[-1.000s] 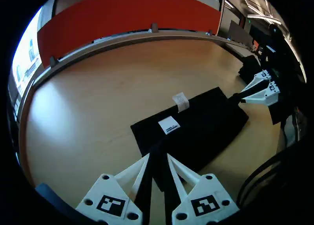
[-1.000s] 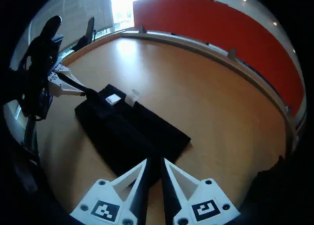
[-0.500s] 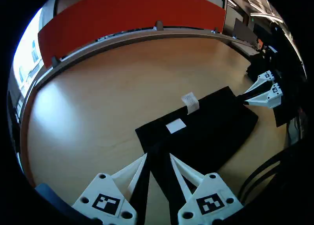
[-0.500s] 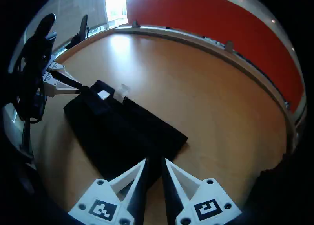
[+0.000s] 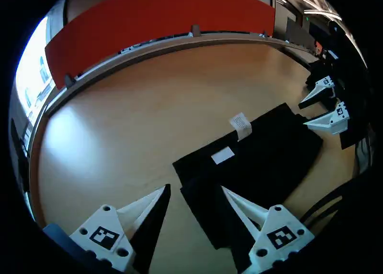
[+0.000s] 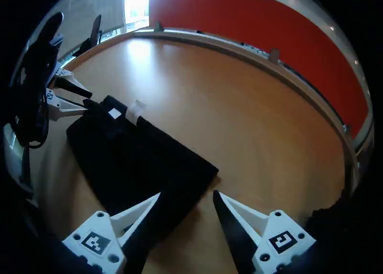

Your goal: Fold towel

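Observation:
A black towel (image 5: 268,159) lies folded flat on the wooden table (image 5: 134,111), with a white label (image 5: 222,155) on top and a white tag (image 5: 241,124) sticking out at its far edge. My left gripper (image 5: 195,190) stands open over the towel's near corner, holding nothing. At the towel's far end the right gripper (image 5: 303,116) is open too. In the right gripper view the towel (image 6: 129,164) stretches away from my open right gripper (image 6: 186,193), which hangs over its near end. The left gripper (image 6: 88,103) is open at the far end, beside the label (image 6: 115,113).
A red partition (image 5: 158,16) (image 6: 268,25) runs along the table's curved far edge. Dark chairs (image 6: 93,32) stand by a bright window. A person in dark clothing (image 6: 33,97) holds the grippers. Bare wood spreads beyond the towel (image 6: 249,121).
Both grippers were shut on the towel's ends and have opened, letting it go. The towel now rests flat, shifted slightly away from each camera.

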Available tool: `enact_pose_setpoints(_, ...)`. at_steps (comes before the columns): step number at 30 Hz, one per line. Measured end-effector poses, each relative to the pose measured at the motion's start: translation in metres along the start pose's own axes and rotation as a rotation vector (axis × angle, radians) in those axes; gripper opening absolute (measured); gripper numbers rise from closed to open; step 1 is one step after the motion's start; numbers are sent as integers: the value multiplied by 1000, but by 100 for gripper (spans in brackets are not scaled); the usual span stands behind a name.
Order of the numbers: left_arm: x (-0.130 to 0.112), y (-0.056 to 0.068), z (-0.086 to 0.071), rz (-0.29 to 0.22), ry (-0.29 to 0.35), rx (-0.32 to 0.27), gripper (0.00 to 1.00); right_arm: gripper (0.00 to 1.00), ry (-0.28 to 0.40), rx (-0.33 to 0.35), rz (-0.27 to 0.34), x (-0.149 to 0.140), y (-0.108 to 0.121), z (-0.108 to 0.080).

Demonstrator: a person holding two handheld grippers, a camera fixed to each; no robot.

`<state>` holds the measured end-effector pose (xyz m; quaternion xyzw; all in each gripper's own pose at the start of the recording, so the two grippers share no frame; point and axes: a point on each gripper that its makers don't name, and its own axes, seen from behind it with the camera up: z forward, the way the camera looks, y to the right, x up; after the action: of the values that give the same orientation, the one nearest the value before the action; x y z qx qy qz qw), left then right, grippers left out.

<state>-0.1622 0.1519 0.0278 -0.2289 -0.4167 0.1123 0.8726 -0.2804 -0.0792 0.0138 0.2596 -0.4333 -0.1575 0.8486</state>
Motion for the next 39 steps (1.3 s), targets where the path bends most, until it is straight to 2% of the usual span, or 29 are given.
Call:
enact_pose_setpoints(4,2,-3,2,5,-4,6,67,90,3,-18,6,3,6,1)
enact_pose_setpoints(12,10,-13,4,-4,6,25,67,98,23,-53,22,12,19,1)
enact_pose_setpoints(18,19,-17,2,-15,28,37,67,98,41,-65,25,18,23,-3)
enact_pose_setpoints(26,23,-14,-10,-31,53,24,67,98,72,-69,21,23,19,-15)
enact_pose_setpoints(39,2,1,-40,-79,52,1,67,98,114,-65,30,16,-6,-46)
